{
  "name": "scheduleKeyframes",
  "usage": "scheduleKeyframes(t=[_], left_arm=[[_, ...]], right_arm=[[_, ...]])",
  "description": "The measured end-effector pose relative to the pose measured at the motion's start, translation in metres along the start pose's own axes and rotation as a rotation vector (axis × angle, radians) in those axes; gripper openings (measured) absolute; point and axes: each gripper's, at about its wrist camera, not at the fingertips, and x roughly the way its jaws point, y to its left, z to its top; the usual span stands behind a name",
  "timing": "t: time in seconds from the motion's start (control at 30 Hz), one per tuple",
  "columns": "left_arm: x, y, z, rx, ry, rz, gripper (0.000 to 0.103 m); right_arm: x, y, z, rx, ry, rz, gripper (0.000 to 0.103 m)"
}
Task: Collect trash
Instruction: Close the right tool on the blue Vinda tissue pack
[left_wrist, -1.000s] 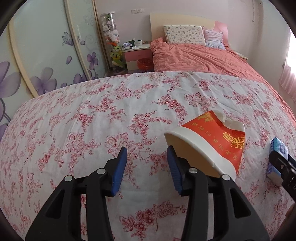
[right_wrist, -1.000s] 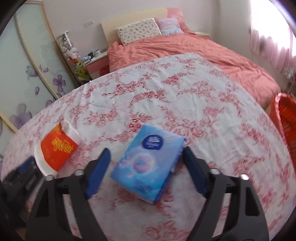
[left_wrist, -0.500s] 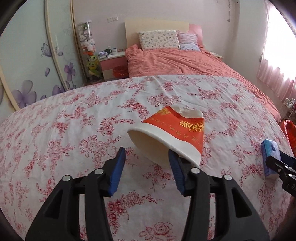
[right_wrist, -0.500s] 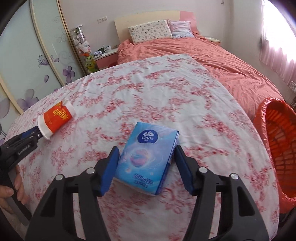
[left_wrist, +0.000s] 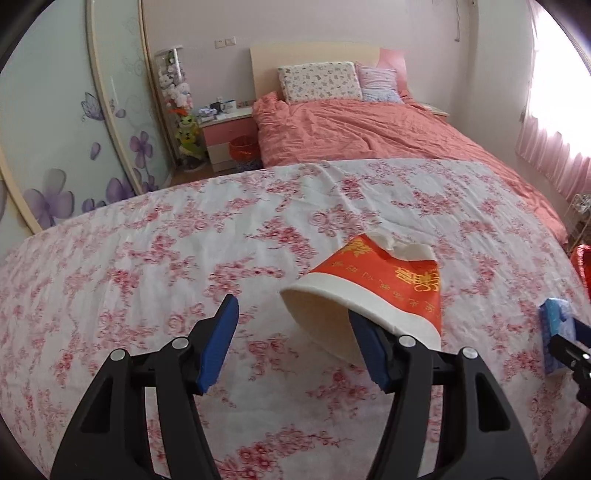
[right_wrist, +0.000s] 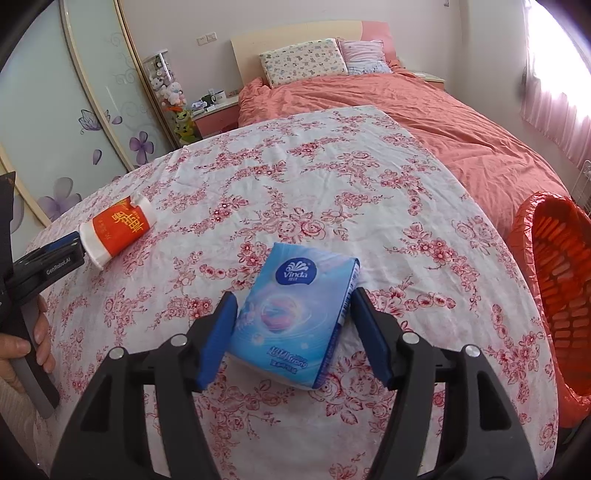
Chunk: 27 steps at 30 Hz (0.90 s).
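Left wrist view: the left gripper has its 2 blue fingers spread wide, and the right one sits inside the mouth of the paper cup, hooking its rim; the left finger is well apart from the cup, so nothing is pinched. The cup is red with gold characters, a white rim and a crushed, torn base, and it lies on its side with its mouth toward the camera, over the floral sheet on the desk. In the right wrist view the right gripper holds its fingers either side of the blue tissue pack, the left finger touching it, the right one just beside its edge; whether they press it I cannot tell. The pack bears a Vinda logo and lies flat on the sheet, tilted toward the camera. Around them: an orange basket off the desk's right edge, a bed with a coral duvet behind, 2 pillows, a nightstand and a wardrobe with purple flowers. Nothing stands between the pack and the basket. Against 0.5 s ago, the cup is still hooked on the same finger and the right fingers stand a little wider around the pack
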Motion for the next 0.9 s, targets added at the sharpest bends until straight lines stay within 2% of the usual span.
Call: scheduleKeyframes(t=[0.13,0.33,0.47,0.57,0.63,0.73,0.8,0.9], left_arm=[[-0.008,-0.009,-0.007,0.018,-0.015,-0.074,0.056],[-0.007,-0.014,-0.005,0.013,-0.022,-0.043,0.056],[0.000,-0.013,-0.001,-0.008,-0.003,-0.017,0.036],[0.005,-0.015,-0.002,-0.016,0.029,-0.038,0.023],[0.004,-0.018,-0.005,-0.016,0.036,-0.067,0.023],[0.003,-0.023,-0.004,0.000,0.027,-0.047,0.024],[0.006,-0.025,-0.001,-0.010,0.025,-0.039,0.032],[0.011,-0.030,0.003,-0.007,0.028,-0.031,0.032]], right_arm=[[0.000,0.000,0.000,0.000,0.000,0.001,0.064],[0.000,0.001,0.000,-0.003,0.001,-0.003,0.064],[0.001,0.003,0.001,-0.014,0.003,-0.016,0.064],[0.003,0.005,0.002,-0.028,0.006,-0.027,0.062],[0.003,0.005,0.003,-0.036,0.007,-0.027,0.062],[0.004,0.003,0.004,-0.041,0.009,-0.032,0.061],[0.005,0.003,0.005,-0.043,0.009,-0.036,0.061],[0.005,0.004,0.005,-0.047,0.012,-0.040,0.062]])
